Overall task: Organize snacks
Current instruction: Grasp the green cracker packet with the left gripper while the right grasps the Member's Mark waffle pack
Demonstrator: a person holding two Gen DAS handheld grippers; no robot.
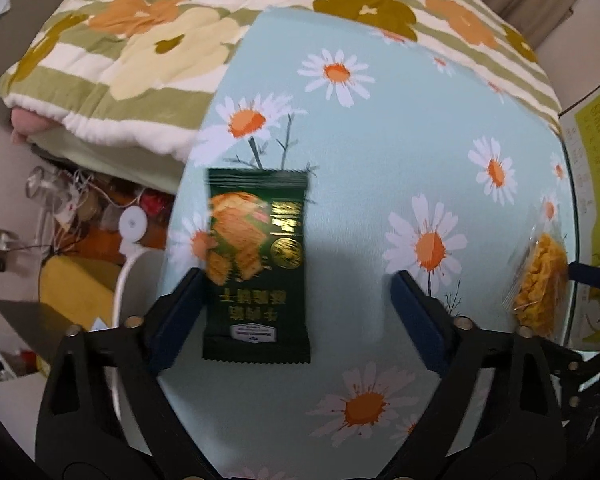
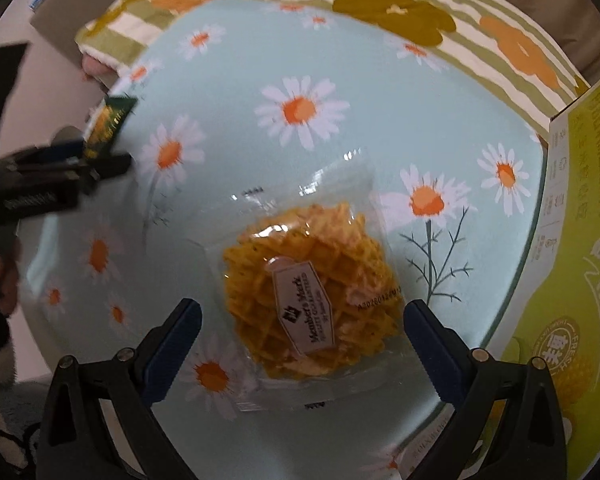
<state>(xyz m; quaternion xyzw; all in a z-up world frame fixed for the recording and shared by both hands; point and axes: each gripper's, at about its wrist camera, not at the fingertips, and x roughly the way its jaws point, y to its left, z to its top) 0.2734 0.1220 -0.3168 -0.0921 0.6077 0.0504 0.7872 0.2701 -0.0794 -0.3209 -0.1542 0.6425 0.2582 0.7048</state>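
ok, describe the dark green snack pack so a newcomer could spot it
On the pale blue daisy-print table, look toward its left edge, near the striped floral quilt. The dark green snack pack lies flat there, opaque with gold print and pictured biscuits, unlike the clear bag of yellow lattice crisps.

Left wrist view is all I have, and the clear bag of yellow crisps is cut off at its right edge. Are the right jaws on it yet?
Observer: Not yet. The right gripper hangs over the clear bag, with its jaws open on either side and not gripping.
Operator: Any label facing up?
Observer: Yes, a white sticker reading Member's Mark lies on top of the crisps.
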